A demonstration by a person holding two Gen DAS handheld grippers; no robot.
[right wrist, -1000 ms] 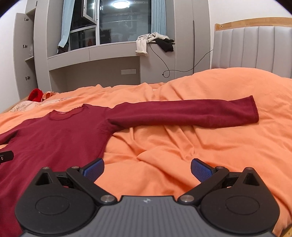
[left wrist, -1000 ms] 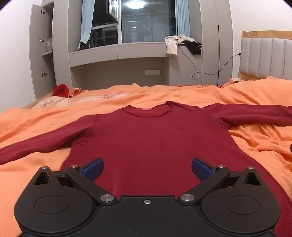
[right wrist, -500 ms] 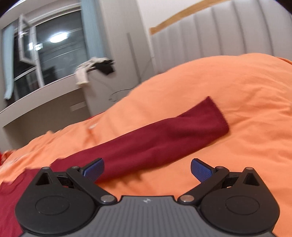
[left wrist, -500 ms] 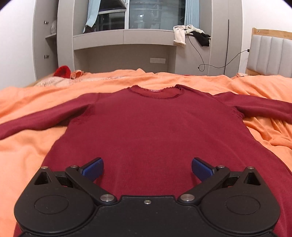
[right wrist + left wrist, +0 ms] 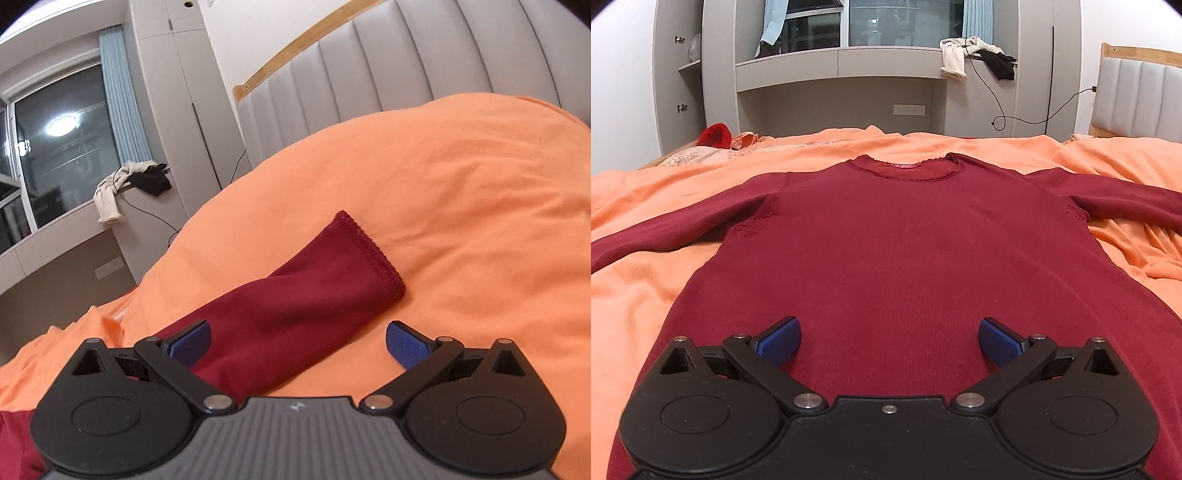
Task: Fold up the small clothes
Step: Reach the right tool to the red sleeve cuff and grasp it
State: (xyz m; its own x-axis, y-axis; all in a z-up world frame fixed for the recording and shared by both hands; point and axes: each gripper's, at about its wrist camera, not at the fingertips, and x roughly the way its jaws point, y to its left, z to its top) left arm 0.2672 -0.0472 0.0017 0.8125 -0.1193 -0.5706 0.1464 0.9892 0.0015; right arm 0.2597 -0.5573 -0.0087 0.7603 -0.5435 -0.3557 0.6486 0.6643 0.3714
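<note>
Sweater (image 5: 905, 240) is lying flat, front up, on the orange bedspread (image 5: 646, 288), sleeves spread out to both sides, so no fold is showing yet and basically everything is left to do. We're hovering the left gripper (image 5: 889, 341) low over the hem end, jaws wide apart, gripping nothing. The right gripper (image 5: 297, 341) is pointing at the right sleeve (image 5: 295, 306), also spread wide and empty (cuff (image 5: 369, 254) just ahead of it). We're guessing sleeves go in first.
</note>
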